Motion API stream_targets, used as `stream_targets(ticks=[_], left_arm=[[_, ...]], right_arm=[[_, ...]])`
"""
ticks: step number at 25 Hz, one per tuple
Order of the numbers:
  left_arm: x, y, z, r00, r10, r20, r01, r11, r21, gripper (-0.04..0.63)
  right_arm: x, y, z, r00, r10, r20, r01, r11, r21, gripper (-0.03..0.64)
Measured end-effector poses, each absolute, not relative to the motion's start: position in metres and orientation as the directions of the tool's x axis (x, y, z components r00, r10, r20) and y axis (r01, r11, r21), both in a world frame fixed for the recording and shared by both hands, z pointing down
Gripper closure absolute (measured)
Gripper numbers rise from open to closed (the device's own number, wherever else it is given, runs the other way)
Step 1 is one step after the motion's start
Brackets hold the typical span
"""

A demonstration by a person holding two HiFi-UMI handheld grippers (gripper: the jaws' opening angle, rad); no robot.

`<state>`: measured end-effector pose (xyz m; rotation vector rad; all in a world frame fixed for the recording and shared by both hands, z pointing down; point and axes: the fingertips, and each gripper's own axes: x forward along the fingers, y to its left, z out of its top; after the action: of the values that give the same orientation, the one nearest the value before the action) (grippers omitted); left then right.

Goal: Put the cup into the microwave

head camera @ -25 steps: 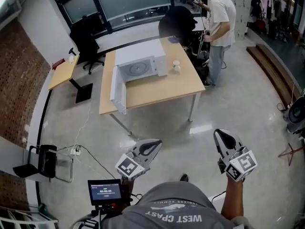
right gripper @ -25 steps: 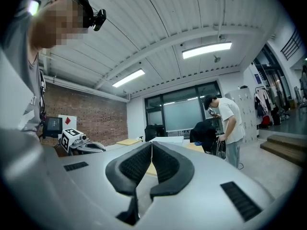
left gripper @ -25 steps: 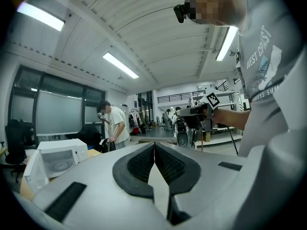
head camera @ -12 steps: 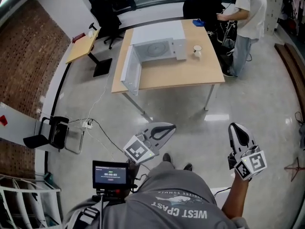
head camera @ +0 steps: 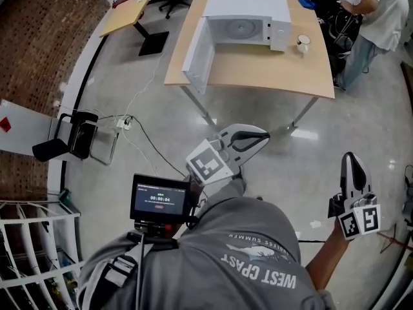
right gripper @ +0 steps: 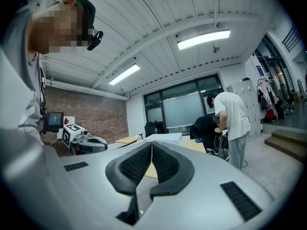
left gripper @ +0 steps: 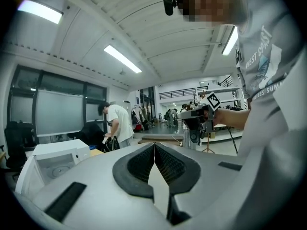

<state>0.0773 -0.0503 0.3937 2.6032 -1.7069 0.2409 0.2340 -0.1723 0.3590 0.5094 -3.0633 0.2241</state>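
The cup [head camera: 302, 42] stands on the table [head camera: 271, 76] just right of the microwave [head camera: 242, 8], upright and ready to be grasped; the microwave's door [head camera: 197, 53] hangs open, leaving the cavity free; your left gripper [head camera: 264, 135] and right gripper [head camera: 352, 159] are clenched on nothing, well short of the microwave, likely because you've nothing to grasp yet.

Table [head camera: 258, 76] bearing microwave [head camera: 244, 8], cup [head camera: 302, 42], maybe blue cloth [head camera: 308, 3]
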Motion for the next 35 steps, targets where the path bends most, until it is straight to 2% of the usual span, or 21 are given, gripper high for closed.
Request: stream_targets(ticks=[11,20,27,35], left_arm=[[-0.058,-0.106,0.391,0.405,-0.910,0.084,-0.910,-0.410,-0.054,0.574],[-0.133,-0.126,0.383,0.422,-0.906,0.034,-0.905,-0.423,-0.053,0.574],[-0.188,-0.144,0.403,0.368,-0.928,0.053,-0.929,-0.369,-0.007,0.574],[-0.232,-0.205,0.422,0.274,-0.953,0.127,-0.961,-0.274,0.018,0.574]], right_arm=[[0.096,-0.222,0.346,-0.941,-0.331,0.067,-0.336,0.938,-0.082,0.600],[0.015,-0.242,0.343,-0.934,-0.343,0.097,-0.348,0.936,-0.045,0.600],[-0.051,-0.293,0.371,-0.935,-0.328,0.134,-0.336,0.941,-0.045,0.600],[-0.119,-0.431,0.439,-0.915,-0.338,0.221,-0.356,0.933,-0.049,0.598]])
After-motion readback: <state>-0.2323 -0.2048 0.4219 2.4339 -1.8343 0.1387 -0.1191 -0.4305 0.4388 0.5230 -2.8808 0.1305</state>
